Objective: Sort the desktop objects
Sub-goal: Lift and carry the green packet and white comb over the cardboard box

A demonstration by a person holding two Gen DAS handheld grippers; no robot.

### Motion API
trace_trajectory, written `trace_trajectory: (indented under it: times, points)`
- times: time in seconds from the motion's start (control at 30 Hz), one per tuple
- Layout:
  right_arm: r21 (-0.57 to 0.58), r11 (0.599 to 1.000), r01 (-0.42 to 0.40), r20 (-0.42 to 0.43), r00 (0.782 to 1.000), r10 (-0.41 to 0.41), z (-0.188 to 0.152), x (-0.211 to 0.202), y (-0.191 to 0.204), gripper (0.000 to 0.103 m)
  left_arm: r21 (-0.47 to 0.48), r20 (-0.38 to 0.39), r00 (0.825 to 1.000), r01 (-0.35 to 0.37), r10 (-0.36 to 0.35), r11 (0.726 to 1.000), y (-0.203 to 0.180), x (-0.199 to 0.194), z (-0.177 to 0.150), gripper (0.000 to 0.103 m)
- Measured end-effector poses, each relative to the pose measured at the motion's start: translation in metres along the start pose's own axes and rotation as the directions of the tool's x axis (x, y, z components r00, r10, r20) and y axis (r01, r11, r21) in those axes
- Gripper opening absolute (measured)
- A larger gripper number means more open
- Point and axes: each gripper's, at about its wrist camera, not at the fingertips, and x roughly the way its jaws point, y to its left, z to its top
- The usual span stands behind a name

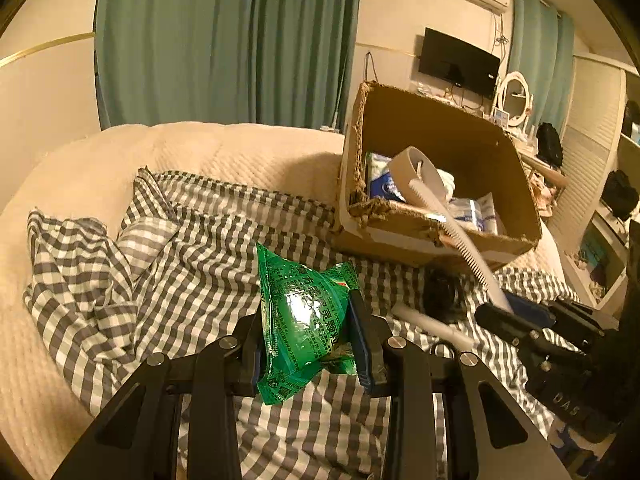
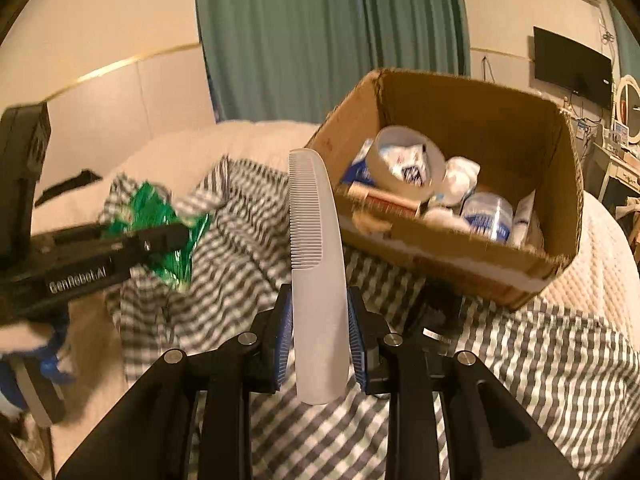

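Observation:
My left gripper point(image 1: 308, 320) is shut on a shiny green snack packet point(image 1: 304, 324), held above the checked cloth point(image 1: 192, 248). The same gripper point(image 2: 176, 236) and green packet point(image 2: 156, 208) show blurred at the left of the right wrist view. My right gripper point(image 2: 320, 312) is shut on a white comb point(image 2: 316, 264), which stands upright with its teeth facing left. In the left wrist view the comb point(image 1: 456, 236) slants from the right gripper point(image 1: 508, 308) up over the front rim of the cardboard box point(image 1: 500, 148). The box point(image 2: 480, 96) holds a tape roll point(image 2: 436, 160), a white jar point(image 2: 486, 216) and several small packets.
A small black object point(image 1: 442, 292) and a white stick point(image 1: 432, 322) lie on the cloth in front of the box. The cloth covers a cream quilted bed point(image 1: 100, 152). Teal curtains point(image 1: 224, 40) hang behind; a dresser with mirror point(image 1: 514, 98) and shelves point(image 1: 604, 248) stand at right.

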Motion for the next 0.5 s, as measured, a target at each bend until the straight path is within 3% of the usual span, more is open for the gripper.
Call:
trace_trajectory:
  times: [0.33, 0.5]
  points:
    - [0.016, 0.999, -0.037, 0.148, 0.988, 0.034, 0.037, -0.014, -0.02, 0.025, -0.017, 0.007, 1.0, -0.004, 0.004, 1.0, -0.015, 0.019, 0.024, 0.035]
    - [0.007, 0.999, -0.031, 0.184, 0.982, 0.03, 0.056, -0.022, -0.038, 0.025, -0.024, 0.041, 0.999, 0.012, -0.011, 1.0, -0.026, 0.022, 0.043, 0.035]
